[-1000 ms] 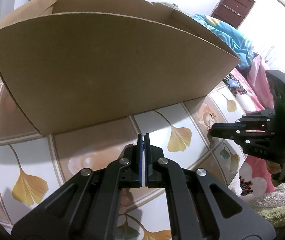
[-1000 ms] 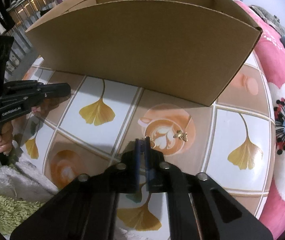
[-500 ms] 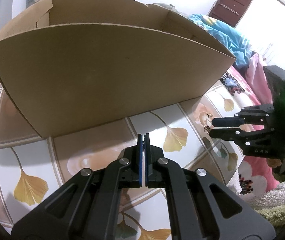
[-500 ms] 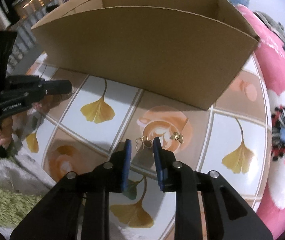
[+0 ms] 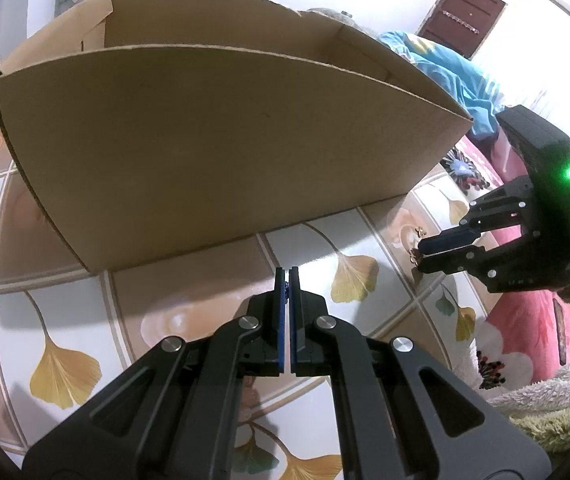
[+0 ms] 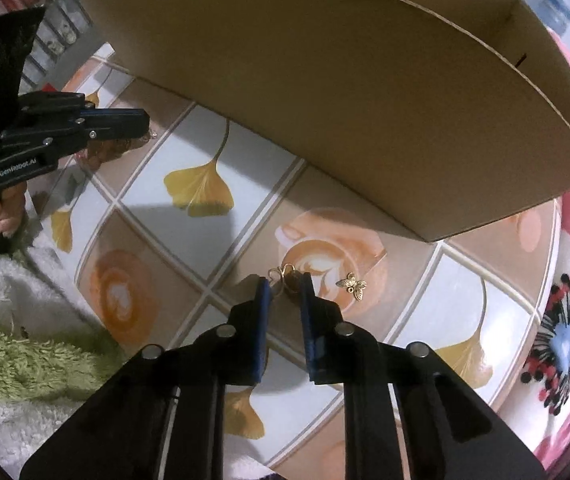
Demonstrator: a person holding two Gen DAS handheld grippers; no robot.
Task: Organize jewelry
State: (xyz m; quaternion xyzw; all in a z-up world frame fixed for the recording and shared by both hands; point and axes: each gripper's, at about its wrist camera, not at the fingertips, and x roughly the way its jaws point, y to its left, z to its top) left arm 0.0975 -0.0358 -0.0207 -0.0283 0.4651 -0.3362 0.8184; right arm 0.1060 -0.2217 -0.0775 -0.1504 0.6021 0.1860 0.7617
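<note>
Two tongs | left tongs [image 5: 287,276] pressed together | right tongs [image 6: 284,286] reopened, closing astride gold earring [image 6: 282,273]

I counted one cardboard box [image 6: 365,100] on the tiled tabletop [image 6: 157,184]. In front of the box lay two small gold jewelry pieces: one looped earring [image 6: 283,276] and, just to its right, one butterfly charm [image 6: 351,285]. I had two grippers in view, the left gripper [image 5: 288,276] and the right gripper [image 6: 283,292], both in front of the box.
</note>
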